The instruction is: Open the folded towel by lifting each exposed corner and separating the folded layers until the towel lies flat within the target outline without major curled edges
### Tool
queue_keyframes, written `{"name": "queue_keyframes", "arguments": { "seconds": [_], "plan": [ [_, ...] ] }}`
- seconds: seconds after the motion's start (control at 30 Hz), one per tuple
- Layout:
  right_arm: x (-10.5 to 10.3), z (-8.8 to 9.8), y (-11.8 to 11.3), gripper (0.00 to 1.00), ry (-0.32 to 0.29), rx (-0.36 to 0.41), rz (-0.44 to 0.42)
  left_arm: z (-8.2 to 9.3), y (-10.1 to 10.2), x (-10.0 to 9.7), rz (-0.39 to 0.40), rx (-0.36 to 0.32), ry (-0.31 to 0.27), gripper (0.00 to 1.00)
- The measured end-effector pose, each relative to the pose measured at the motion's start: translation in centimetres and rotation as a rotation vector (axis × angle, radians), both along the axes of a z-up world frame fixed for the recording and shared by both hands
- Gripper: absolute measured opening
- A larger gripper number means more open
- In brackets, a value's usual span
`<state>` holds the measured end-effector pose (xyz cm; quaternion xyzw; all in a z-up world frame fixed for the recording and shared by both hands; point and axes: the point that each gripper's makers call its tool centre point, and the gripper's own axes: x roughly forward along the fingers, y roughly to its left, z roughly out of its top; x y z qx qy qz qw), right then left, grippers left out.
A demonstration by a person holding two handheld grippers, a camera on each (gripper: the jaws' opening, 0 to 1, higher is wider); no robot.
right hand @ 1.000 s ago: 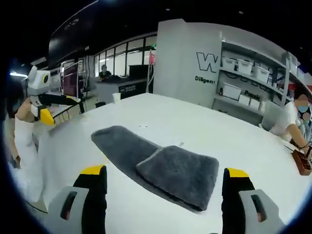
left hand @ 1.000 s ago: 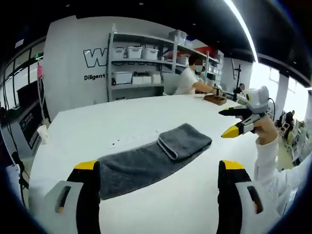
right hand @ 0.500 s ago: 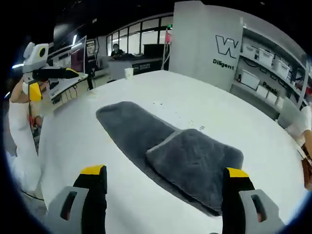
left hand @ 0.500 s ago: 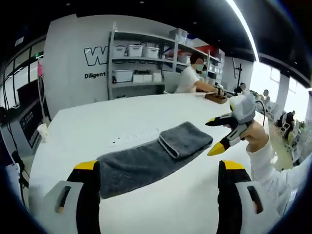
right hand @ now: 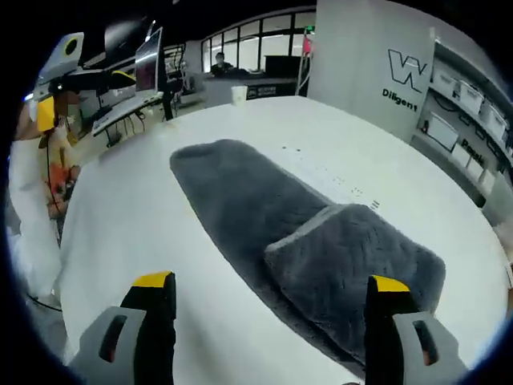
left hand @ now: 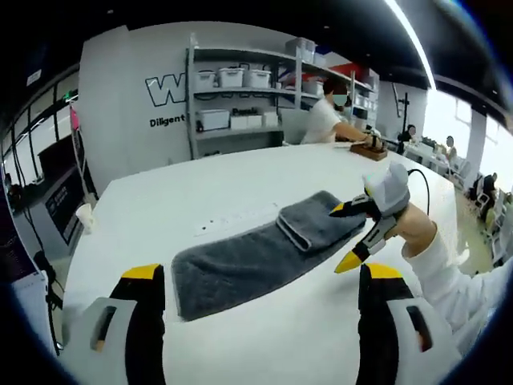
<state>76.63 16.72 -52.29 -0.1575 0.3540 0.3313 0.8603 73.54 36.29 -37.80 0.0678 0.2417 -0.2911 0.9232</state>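
Observation:
A grey towel (left hand: pixel 240 265) lies as a long strip on the white table (left hand: pixel 240 192), its right end folded over into a thicker pad (left hand: pixel 321 220). My right gripper (left hand: pixel 338 241) comes in from the right and hovers open just at that folded end. In the right gripper view the folded pad (right hand: pixel 353 265) lies close below, between my open right gripper (right hand: pixel 270 282) jaws, and the single layer (right hand: pixel 232 192) runs away to the upper left. My left gripper (left hand: pixel 260 277) is open, held back over the table's near edge; it also appears at the far left (right hand: pixel 80 95).
A person sits at the table's far side by a wooden object (left hand: pixel 370 149). Shelves with white bins (left hand: pixel 232 80) line the back wall. A paper cup (right hand: pixel 239 94) stands near the table's far edge. Monitors and a desk (right hand: pixel 128 88) lie beyond.
My right gripper has dropped down and moved in to the folded end of the towel, still open. The towel has not moved; my left gripper has shifted only slightly.

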Motion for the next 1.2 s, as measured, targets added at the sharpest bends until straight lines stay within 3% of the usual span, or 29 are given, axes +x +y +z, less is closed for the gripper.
{"name": "queue_keyframes", "arguments": {
  "seconds": [0.23, 0.43, 0.63, 0.97, 1.2],
  "plan": [
    [0.3, -0.9, 0.2, 0.91, -0.003, 0.032, 0.013, 0.1, -0.1, -0.1, -0.003, -0.005, -0.002, 1.0],
    [0.6, -1.3, 0.3, 0.77, -0.024, 0.046, 0.026, 0.0, -0.4, 0.0, -0.016, -0.014, 0.0, 1.0],
    [1.6, -1.4, 0.7, 0.59, -0.097, 0.014, 0.069, 0.0, -0.6, 0.0, -0.017, -0.017, -0.002, 1.0],
    [1.9, -2.3, 1.4, 0.37, -0.096, 0.029, 0.114, -0.1, -0.7, -0.1, -0.016, -0.016, 0.0, 1.0],
    [2.6, -2.6, 1.0, 0.24, -0.117, 0.03, 0.095, 0.0, -0.8, 0.0, -0.021, -0.017, -0.005, 1.0]
  ]
}}
